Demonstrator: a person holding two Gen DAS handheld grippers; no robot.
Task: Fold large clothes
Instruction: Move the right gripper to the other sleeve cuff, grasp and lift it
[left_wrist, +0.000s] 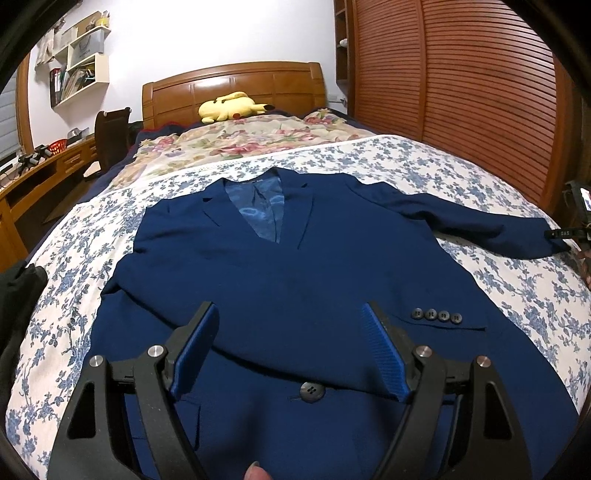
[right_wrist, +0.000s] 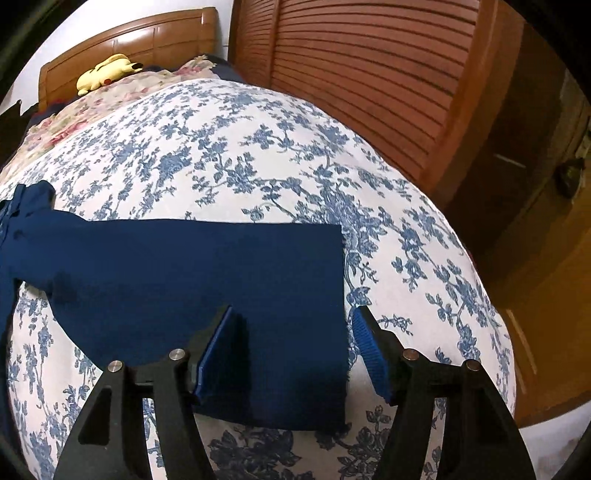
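Lying flat on the bed (left_wrist: 480, 166), the jacket (left_wrist: 295, 277) leaves bare sheet around its outstretched sleeve (right_wrist: 221, 277); both grippers, left (left_wrist: 291, 314) and right (right_wrist: 291, 317), tilt downward, jaws apart, gripping nothing.

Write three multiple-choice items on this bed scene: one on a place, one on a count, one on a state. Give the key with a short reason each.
1. Where does the yellow plush toy lie?
A. against the wooden headboard
B. on the navy jacket
C. on the desk

2. How many small buttons sit in a row on the folded-in sleeve cuff?
A. two
B. four
C. six

3. How does the right gripper stand at the outstretched sleeve?
A. clamped shut on the cuff
B. jaws open, cuff end between them
C. away from the sleeve

Key: 1 A, the toy rests at the head of the bed below the headboard. 2 B, four dark buttons show in the left wrist view. 3 B, a clear gap separates the blue pads, with the cuff edge lying flat between.
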